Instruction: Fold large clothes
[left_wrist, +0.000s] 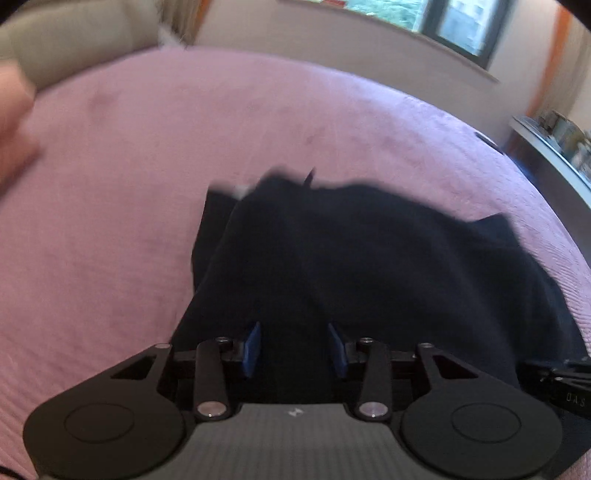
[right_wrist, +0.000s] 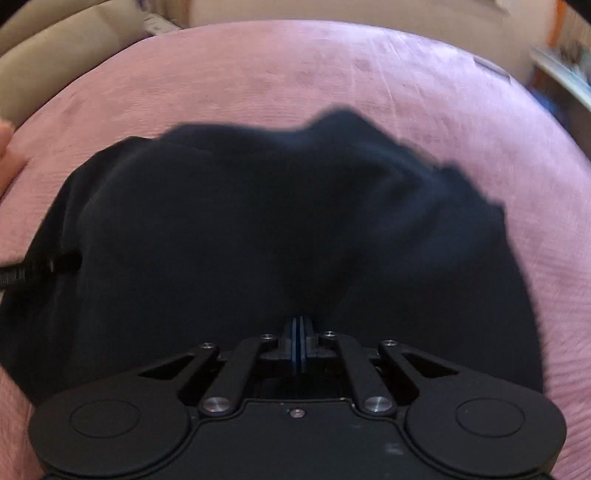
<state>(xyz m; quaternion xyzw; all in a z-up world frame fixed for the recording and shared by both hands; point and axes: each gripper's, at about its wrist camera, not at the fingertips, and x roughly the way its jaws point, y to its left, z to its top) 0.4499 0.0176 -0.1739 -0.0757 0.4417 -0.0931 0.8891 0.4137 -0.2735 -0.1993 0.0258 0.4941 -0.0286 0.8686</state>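
A dark navy garment (left_wrist: 369, 258) lies bunched and creased on the pink bedspread (left_wrist: 129, 184). My left gripper (left_wrist: 293, 326) hangs just over its near part. Its blue pads (left_wrist: 253, 347) stand apart and open, with the cloth under them and not pinched. In the right wrist view the same garment (right_wrist: 240, 221) fills the middle. My right gripper (right_wrist: 300, 321) is shut over it, the blue pads pressed flat together. No cloth shows between them, though creases run toward the tips. The picture is blurred.
The pink bedspread (right_wrist: 406, 81) spreads wide around the garment on all sides. A beige headboard or cushion (left_wrist: 74, 33) sits at the far left, a window (left_wrist: 443, 22) behind, and a shelf with small items (left_wrist: 561, 140) at the right. A blurred hand (left_wrist: 14, 122) shows at the left edge.
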